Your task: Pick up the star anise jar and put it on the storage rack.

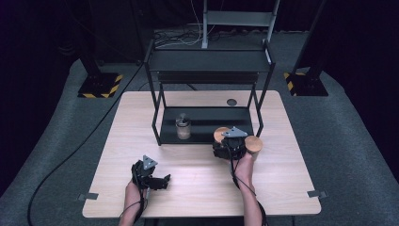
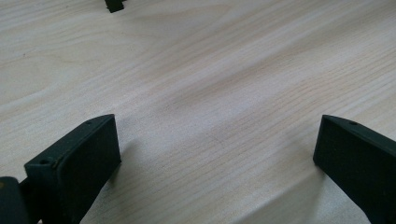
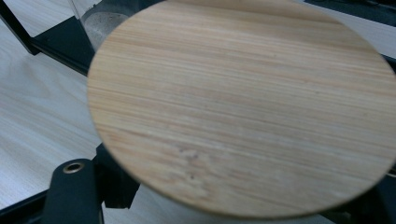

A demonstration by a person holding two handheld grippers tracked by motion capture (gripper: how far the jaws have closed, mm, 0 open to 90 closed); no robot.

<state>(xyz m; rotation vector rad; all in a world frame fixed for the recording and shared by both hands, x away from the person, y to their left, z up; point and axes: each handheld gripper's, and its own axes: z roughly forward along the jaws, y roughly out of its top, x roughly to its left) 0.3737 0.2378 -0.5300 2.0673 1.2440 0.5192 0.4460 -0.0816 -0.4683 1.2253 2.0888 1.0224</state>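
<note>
Near the middle right of the table [image 1: 141, 113], the right gripper [image 1: 229, 147] is held just in front of the black rack [image 1: 207, 66], at its near right corner. Two round wooden lids are seen beside it in the high view: one [image 1: 220, 134] at the gripper's far left, the other [image 1: 254, 144] touching its right side. Which of them is gripped cannot be told from above. In the right gripper view a wooden lid [image 3: 243, 107] is seen close up, face on, above the jaws, which are drawn in as far as they go and seem clamped on the container under that lid; the contact itself is hidden by the lid.

A glass jar [image 1: 183, 127] with a metal-looking top is stood on the rack's lower shelf, left of the right gripper and well apart from it.

The left gripper [image 1: 157, 181] is rested low at the near left of the table, well apart from the rack and the lids. Its jaws are spread wide, with bare wood between them, and nothing is held.
</note>
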